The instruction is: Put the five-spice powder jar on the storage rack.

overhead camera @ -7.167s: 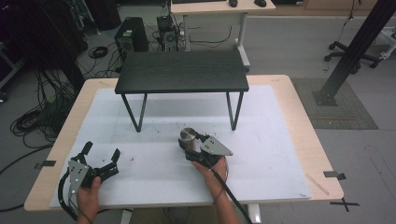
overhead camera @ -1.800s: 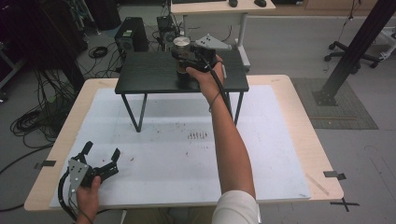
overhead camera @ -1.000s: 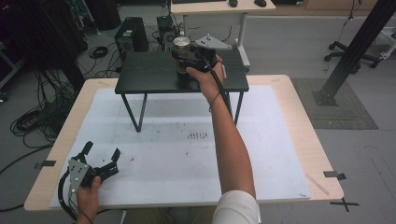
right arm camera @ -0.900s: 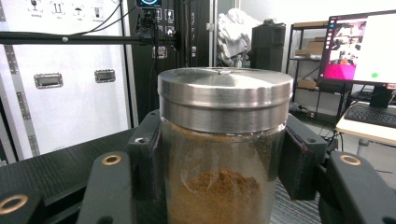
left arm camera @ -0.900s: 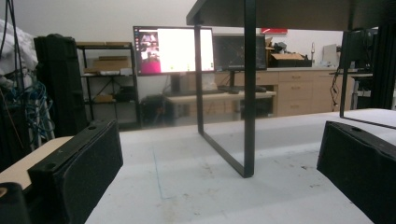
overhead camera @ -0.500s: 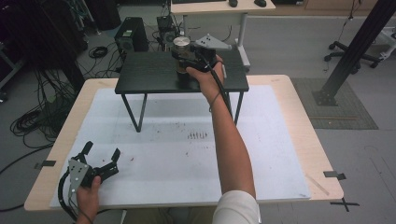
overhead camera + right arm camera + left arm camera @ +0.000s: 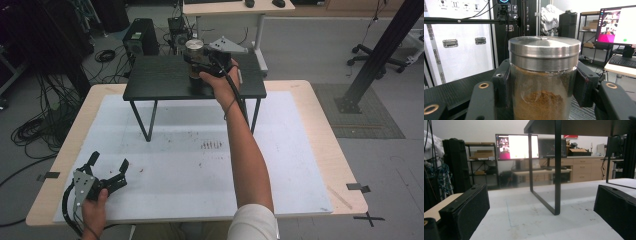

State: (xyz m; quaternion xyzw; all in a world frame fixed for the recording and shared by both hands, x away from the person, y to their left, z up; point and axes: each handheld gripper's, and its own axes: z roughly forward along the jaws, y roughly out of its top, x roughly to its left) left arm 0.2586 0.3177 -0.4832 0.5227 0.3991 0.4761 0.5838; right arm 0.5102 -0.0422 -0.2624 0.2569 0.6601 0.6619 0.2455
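Your right gripper [image 7: 541,100] is clamped on the glass jar [image 7: 543,82] of brown powder, pads pressed against its sides below the steel lid [image 7: 544,51]. Against the frame seven seconds back, the jar has gone from the white mat [image 7: 165,165] up to the small black table [image 7: 160,80], at twelve o'clock from you. It looks seated there; release appears the remaining step. Your left gripper [image 7: 107,172], jaws spread and empty, rests at seven o'clock.

jar [image 7: 541,100]: clear glass, brown powder | lid [image 7: 544,51]: silver | small table [image 7: 165,82]: black | mat [image 7: 180,170]: white, brown specks
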